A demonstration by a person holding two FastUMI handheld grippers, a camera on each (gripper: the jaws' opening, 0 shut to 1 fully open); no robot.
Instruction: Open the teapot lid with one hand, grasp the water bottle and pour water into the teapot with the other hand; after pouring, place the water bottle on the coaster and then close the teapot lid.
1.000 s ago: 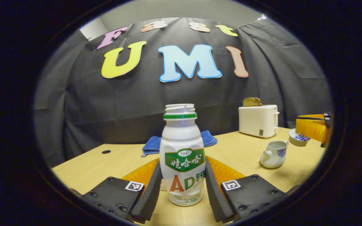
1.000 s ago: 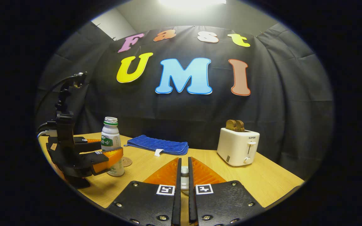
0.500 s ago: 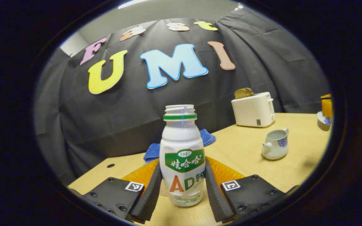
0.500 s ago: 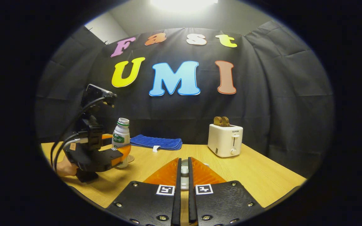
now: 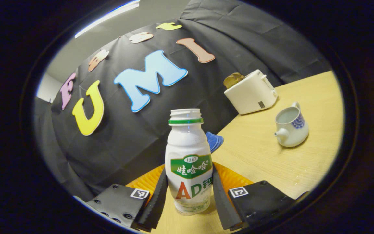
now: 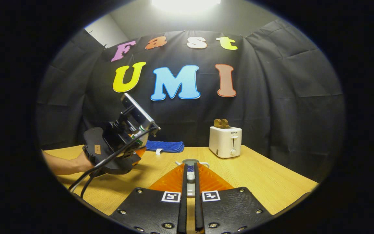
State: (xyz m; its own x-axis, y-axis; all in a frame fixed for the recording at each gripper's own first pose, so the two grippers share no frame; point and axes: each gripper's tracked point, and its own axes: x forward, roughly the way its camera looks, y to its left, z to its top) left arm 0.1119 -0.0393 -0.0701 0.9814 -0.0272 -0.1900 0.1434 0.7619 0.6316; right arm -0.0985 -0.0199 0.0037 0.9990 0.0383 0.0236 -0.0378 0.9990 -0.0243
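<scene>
now left claw (image 5: 188, 203) grips tilted water bottle (image 5: 188, 162).

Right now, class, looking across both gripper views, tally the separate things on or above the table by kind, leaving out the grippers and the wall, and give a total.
Water bottle: 1
Teapot: 1
Teapot lid: 1
Toaster: 1
Blue cloth: 1
Total: 5
</scene>
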